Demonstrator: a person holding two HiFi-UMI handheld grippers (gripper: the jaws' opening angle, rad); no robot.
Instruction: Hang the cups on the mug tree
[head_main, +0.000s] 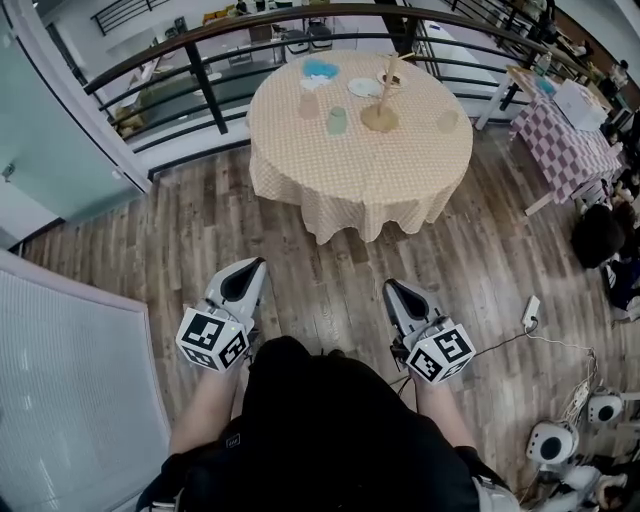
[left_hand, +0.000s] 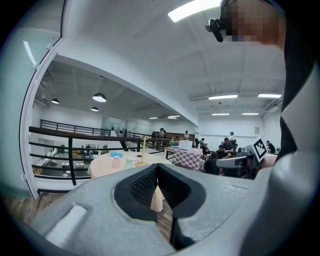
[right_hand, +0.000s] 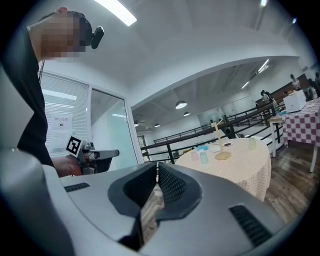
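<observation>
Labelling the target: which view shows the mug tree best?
Head view: the mug tree stands unobstructed on the round table, base and pegs visible from above. The right gripper view shows the mug tree small and side-on; the left gripper view shows only a thin, distant pole and base.

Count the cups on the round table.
3. A pink cup stands left of the mug tree, a green cup beside the pink one, a pale cup on the tree's right. The blue thing behind may be another; too small to tell.

Cups beside wooden mug tree (head_main: 382, 98) on table (head_main: 360, 185).
Pink cup (head_main: 309, 105) and green cup (head_main: 337, 121) left of tree; pale cup (head_main: 448, 120) near right edge.
</observation>
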